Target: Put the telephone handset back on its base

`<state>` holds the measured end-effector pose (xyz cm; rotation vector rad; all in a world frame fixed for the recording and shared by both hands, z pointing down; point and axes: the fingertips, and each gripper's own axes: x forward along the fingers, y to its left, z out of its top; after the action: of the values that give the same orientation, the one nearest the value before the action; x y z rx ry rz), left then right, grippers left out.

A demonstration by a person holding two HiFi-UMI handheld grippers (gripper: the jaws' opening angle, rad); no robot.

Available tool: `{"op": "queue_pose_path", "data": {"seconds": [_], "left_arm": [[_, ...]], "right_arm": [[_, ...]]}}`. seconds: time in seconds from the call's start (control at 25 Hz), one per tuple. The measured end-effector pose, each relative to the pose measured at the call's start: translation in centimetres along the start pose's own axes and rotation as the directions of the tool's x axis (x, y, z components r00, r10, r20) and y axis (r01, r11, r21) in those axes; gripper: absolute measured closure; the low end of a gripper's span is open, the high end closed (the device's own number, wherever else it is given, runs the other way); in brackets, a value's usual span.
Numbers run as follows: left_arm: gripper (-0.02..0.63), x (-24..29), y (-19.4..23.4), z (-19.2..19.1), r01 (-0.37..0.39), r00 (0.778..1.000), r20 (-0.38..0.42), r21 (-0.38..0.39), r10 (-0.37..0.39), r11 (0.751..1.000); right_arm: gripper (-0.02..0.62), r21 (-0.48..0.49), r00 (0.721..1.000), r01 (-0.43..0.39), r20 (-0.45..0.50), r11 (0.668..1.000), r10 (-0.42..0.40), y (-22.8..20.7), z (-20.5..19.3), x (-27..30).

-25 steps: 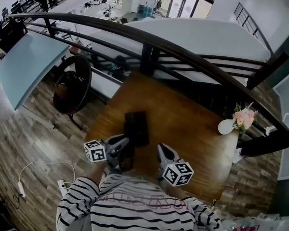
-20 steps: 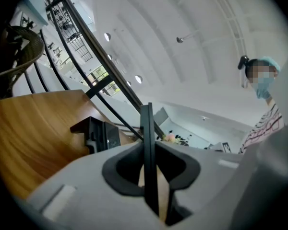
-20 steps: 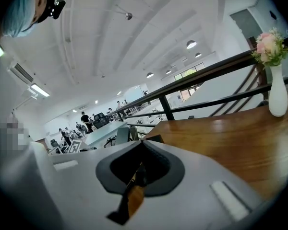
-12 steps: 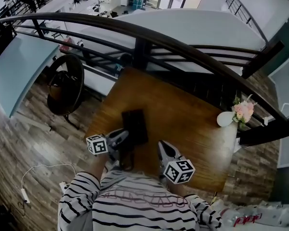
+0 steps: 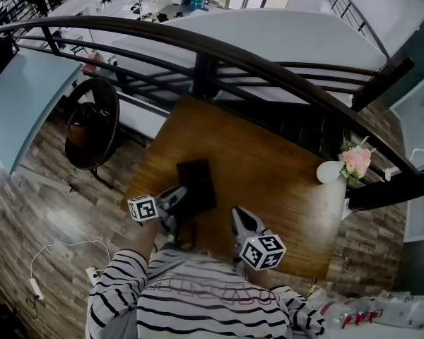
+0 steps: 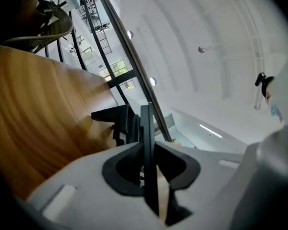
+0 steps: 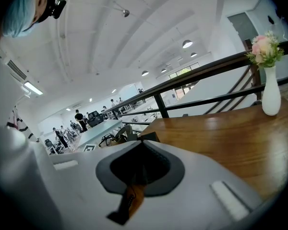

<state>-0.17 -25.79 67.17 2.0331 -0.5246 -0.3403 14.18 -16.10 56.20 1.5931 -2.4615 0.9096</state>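
The black telephone base [image 5: 196, 183] lies on the wooden table [image 5: 268, 168], near its front left part. My left gripper [image 5: 177, 202] sits just in front of the base's near left corner. Its jaws are shut on the dark handset [image 5: 186, 230], which runs back along the gripper. In the left gripper view the handset [image 6: 146, 123] shows edge-on between the jaws of the left gripper [image 6: 145, 145], with the base [image 6: 110, 117] just beyond it. My right gripper [image 5: 239, 219] hovers over the table right of the base. In its own view the right gripper [image 7: 140, 143] is shut and holds nothing.
A white vase with pink flowers [image 5: 336, 183] stands at the table's right edge, also seen as the vase [image 7: 271, 97] in the right gripper view. A dark railing [image 5: 268, 73] runs behind the table. A round chair [image 5: 92, 122] stands on the floor to the left.
My left gripper with the handset has moved a little closer to the base. The right gripper has stayed where it was.
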Motion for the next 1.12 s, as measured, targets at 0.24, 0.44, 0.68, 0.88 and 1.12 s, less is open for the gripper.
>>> {"op": "queue_pose_path", "data": {"seconds": [0.24,0.44,0.68,0.88,1.12], "left_arm": [[0.535,0.0,1.6,-0.4,-0.052,0.999,0.001,-0.062,0.052,0.997],[0.535,0.3,2.0,-0.6,-0.058,0.998,0.009,-0.093,0.059,0.994],[0.535,0.7,2.0,-0.3,-0.026,1.0,0.014,-0.104,0.028,0.994],[0.535,0.7,2.4,-0.2,-0.036,0.999,0.009,-0.12,0.037,0.992],[0.534,1.2,2.8,-0.7,-0.047,0.999,-0.009,-0.11,0.046,0.993]], "right_arm": [[0.595,0.0,1.0,0.009,0.001,1.0,-0.009,0.0,0.0,0.1],[0.595,0.003,1.0,0.013,-0.003,1.0,-0.013,-0.1,-0.2,0.1],[0.595,0.001,1.0,0.012,-0.006,1.0,-0.012,0.0,-0.2,0.5],[0.595,0.003,1.0,0.013,-0.009,1.0,-0.013,0.0,-0.2,0.4],[0.595,0.007,1.0,0.016,-0.011,1.0,-0.016,-0.7,-0.3,0.6]]}}
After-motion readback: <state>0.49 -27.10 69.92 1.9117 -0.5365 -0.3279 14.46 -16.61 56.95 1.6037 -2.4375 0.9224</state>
